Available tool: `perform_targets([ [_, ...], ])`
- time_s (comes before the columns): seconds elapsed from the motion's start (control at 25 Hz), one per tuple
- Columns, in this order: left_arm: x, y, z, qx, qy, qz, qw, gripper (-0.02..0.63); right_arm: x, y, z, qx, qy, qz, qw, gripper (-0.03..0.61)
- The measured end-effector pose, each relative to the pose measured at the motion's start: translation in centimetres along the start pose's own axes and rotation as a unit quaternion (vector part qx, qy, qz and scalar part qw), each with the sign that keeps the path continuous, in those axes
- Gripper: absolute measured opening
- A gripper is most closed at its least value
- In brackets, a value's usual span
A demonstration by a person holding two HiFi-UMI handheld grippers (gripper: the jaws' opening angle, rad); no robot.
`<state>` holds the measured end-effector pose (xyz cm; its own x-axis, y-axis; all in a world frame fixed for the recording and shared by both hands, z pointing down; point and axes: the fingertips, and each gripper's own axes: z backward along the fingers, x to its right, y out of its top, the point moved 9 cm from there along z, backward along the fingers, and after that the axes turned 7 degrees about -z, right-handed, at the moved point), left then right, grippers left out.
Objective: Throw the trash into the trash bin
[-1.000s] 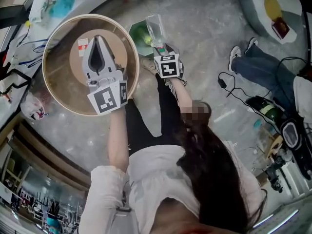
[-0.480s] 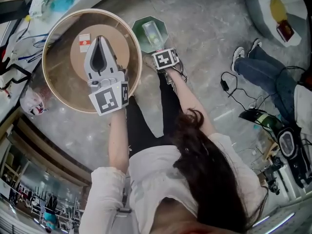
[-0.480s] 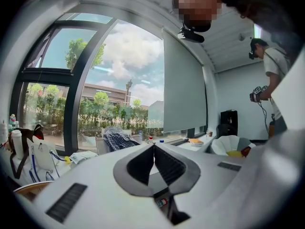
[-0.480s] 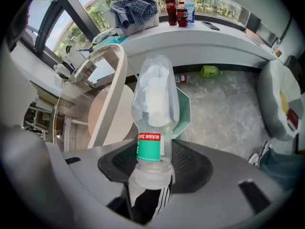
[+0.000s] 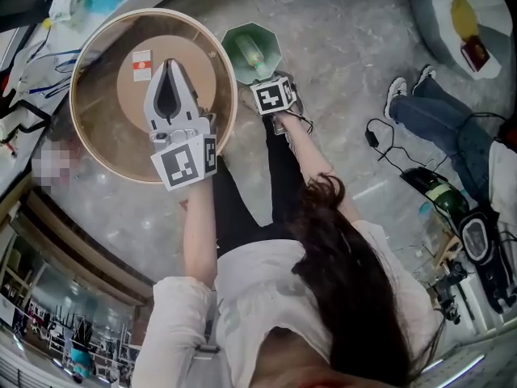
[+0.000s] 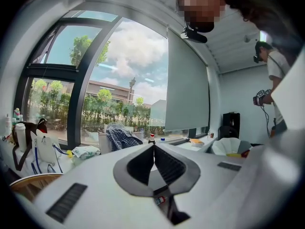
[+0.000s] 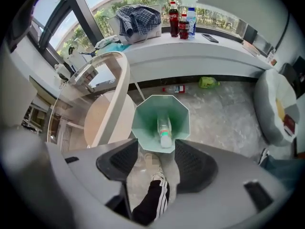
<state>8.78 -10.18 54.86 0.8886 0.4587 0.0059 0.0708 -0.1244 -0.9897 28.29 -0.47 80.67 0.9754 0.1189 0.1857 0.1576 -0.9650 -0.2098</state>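
**Item.** The plastic bottle [image 7: 164, 128] lies inside the trash bin [image 7: 143, 123], resting on the bin floor. It is clear, with a green label band. It is judged to be light, thin-walled and smooth, so it is likely to dent under a hard pinch and to roll or slip in a loose one. If it must be retrieved, take hold across the body at the label band, with moderate pressure.

**Right hand-held gripper** [image 7: 157, 151]. It is released. The jaws have just been opening and stand wide apart, and nothing is between the pads. The bottle shows beyond them, down in the bin. The right arm reaches forward and the gripper points steeply down over the bin mouth.

**Left hand-held gripper** [image 5: 168, 65]. It is clenched tip to tip on nothing. It is held roughly level above the round bench [image 5: 77, 120], just beside the bin.
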Motion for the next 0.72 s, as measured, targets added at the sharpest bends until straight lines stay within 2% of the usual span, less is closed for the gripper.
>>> perform_targets([
  [0.32, -0.9, 3.2, 1.2, 0.031, 0.009, 0.004, 0.9995, 0.012, -0.9, 3.4, 4.5, 0.062, -0.012, -0.019, 0.998, 0.233],
  [0.44, -1.9, 5.6, 2.3, 0.051, 0.016, 0.0, 0.9986, 0.012, -1.9, 6.5, 7.8, 0.111, -0.017, -0.02, 0.993, 0.233],
  [0.56, -3.7, 9.0, 3.4, 0.086, 0.028, -0.014, 0.9958, 0.012, -4.5, 12.3, 13.1, 0.199, -0.005, -0.022, 0.98, 0.233],
  [0.72, -6.4, 15.3, 6.5, 0.125, 0.041, -0.032, 0.9908, 0.012, -10.2, 17.7, 23.0, 0.311, 0.037, -0.003, 0.95, 0.232],
])
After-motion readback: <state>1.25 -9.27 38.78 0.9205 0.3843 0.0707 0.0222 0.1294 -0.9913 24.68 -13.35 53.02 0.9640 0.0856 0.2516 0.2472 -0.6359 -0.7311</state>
